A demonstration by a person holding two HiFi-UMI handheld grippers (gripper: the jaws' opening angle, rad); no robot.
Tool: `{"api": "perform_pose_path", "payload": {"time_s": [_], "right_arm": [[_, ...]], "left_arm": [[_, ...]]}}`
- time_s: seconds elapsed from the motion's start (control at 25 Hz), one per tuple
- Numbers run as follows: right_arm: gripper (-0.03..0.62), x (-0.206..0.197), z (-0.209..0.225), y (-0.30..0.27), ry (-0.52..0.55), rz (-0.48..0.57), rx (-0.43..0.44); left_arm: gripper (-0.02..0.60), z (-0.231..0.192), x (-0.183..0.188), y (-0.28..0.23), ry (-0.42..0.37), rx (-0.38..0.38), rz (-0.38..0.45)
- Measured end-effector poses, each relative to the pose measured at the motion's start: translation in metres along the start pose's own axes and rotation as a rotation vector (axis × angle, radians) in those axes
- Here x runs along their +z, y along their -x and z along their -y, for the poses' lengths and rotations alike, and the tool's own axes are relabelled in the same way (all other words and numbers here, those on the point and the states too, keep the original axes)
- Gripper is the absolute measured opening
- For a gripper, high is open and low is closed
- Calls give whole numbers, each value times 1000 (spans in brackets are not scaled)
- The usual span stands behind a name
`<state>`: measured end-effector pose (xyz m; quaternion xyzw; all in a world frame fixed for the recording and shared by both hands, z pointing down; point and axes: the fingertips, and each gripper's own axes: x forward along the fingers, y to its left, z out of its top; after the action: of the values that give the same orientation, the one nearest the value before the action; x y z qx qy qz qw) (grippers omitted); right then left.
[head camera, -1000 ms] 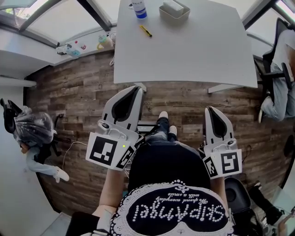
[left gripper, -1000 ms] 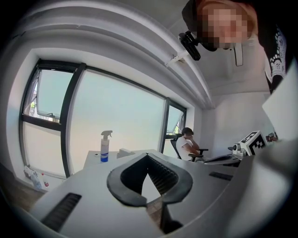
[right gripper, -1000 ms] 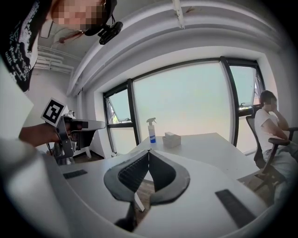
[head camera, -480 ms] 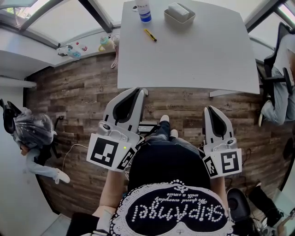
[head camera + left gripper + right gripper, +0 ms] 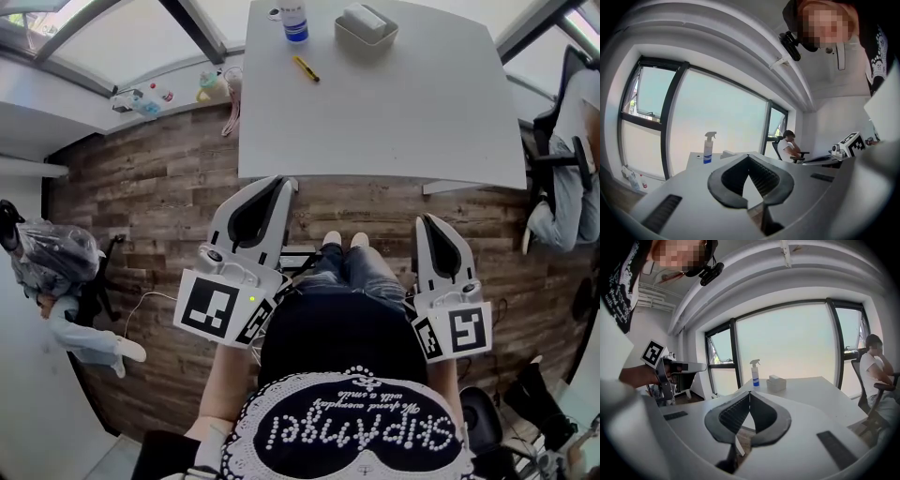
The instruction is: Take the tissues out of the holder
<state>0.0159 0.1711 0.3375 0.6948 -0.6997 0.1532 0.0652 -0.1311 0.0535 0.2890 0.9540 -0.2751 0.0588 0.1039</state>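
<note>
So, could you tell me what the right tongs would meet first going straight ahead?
Most likely the white table's near edge; the tissue holder lies farther on, though height is hard to judge.

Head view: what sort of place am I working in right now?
Most likely an office or workroom: a white table bearing a tissue holder, tall windows behind it, and a person seated in an office chair at the side.

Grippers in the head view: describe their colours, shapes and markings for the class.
Both the left gripper and right gripper have light grey tapering shells with black ribbed lining inside the jaws. Each carries a white cube printed with black square markers. A green light glows on the left one.
</note>
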Motion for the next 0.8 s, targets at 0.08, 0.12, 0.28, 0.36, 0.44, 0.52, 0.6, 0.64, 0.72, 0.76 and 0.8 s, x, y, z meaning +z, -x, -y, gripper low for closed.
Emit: {"api": "perform_pose_path", "payload": {"time_s": [0.08, 0.12, 0.28, 0.36, 0.44, 0.52, 0.6, 0.64, 0.72, 0.76, 0.8], "right_arm": [[11, 0, -1, 0, 2, -1, 4], [11, 0, -1, 0, 3, -3, 7], [11, 1, 1, -3, -1, -2, 24], [11, 1, 3, -6, -3, 1, 33], [11, 2, 5, -11, -4, 2, 42], [11, 3, 9, -15, -4, 2, 49], [11, 5, 14, -19, -4, 2, 55], [11, 7, 16, -21, -4, 3, 58], [11, 9, 21, -24, -3, -1, 65], [11, 10, 24, -26, -1, -4, 68], [11, 10, 28, -29, 0, -9, 69]], "left_arm": [[2, -1, 0, 2, 3, 5, 4], [2, -1, 0, 2, 4, 9, 5], [2, -5, 2, 3, 6, 36, 7], [2, -7, 3, 3, 5, 48, 8], [2, -8, 4, 0, 5, 58, 9], [2, -8, 5, -4, 7, 63, 9], [2, -6, 7, -9, 9, 64, 9], [2, -6, 8, -12, 10, 65, 8], [2, -5, 9, -19, 13, 67, 7], [2, -4, 10, -22, 14, 69, 6], [2, -4, 10, -26, 15, 70, 5]]}}
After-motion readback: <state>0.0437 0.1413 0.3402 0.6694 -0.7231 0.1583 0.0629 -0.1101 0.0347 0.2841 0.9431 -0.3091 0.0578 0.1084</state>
